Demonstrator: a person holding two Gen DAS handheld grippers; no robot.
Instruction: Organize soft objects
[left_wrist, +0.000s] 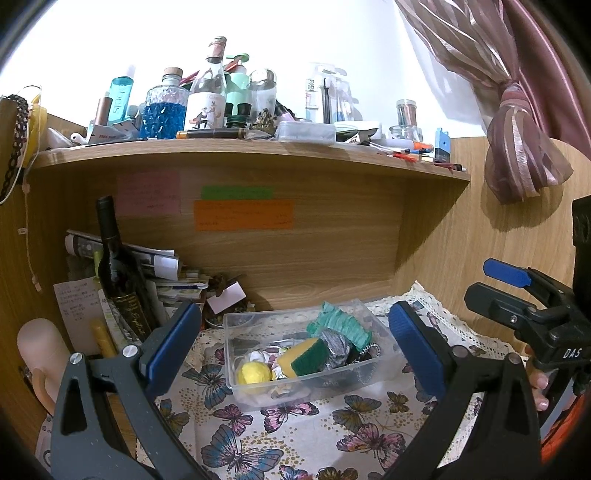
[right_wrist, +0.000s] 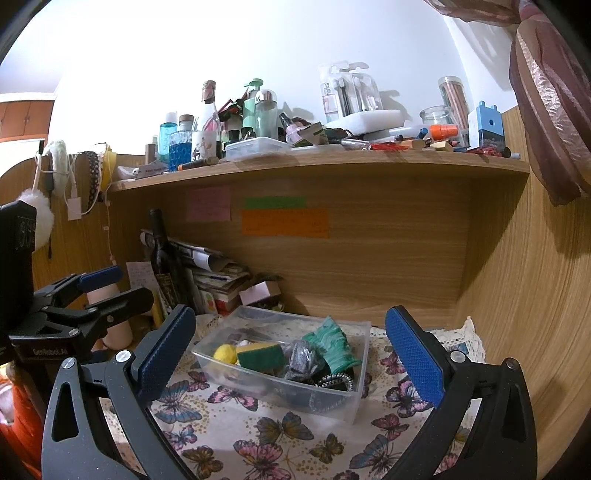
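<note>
A clear plastic bin (left_wrist: 255, 391) (right_wrist: 354, 400) stands on the butterfly-print cloth (left_wrist: 295, 443) (right_wrist: 288, 443). It holds a yellow ball (left_wrist: 253, 373) (right_wrist: 226, 353), a yellow-green sponge (left_wrist: 304, 356) (right_wrist: 260, 354), a grey scrunchie (left_wrist: 334, 347) (right_wrist: 304, 356), a teal ruffled scrunchie (left_wrist: 340, 323) (right_wrist: 332, 345) and a beaded band (right_wrist: 334, 380). My left gripper (left_wrist: 295, 347) is open and empty just in front of the bin. My right gripper (right_wrist: 291, 354) is open and empty, also in front of the bin. Each gripper shows at the edge of the other's view, the right gripper (left_wrist: 517, 291) and the left gripper (right_wrist: 107, 288).
A dark wine bottle (left_wrist: 118, 266) (right_wrist: 164, 266) leans at the back left against stacked papers (left_wrist: 166, 273) (right_wrist: 218, 273). A wooden shelf (left_wrist: 258, 151) (right_wrist: 314, 162) above carries several bottles and jars. A pink cup (left_wrist: 40, 354) stands at left. A curtain (left_wrist: 517, 110) hangs at right.
</note>
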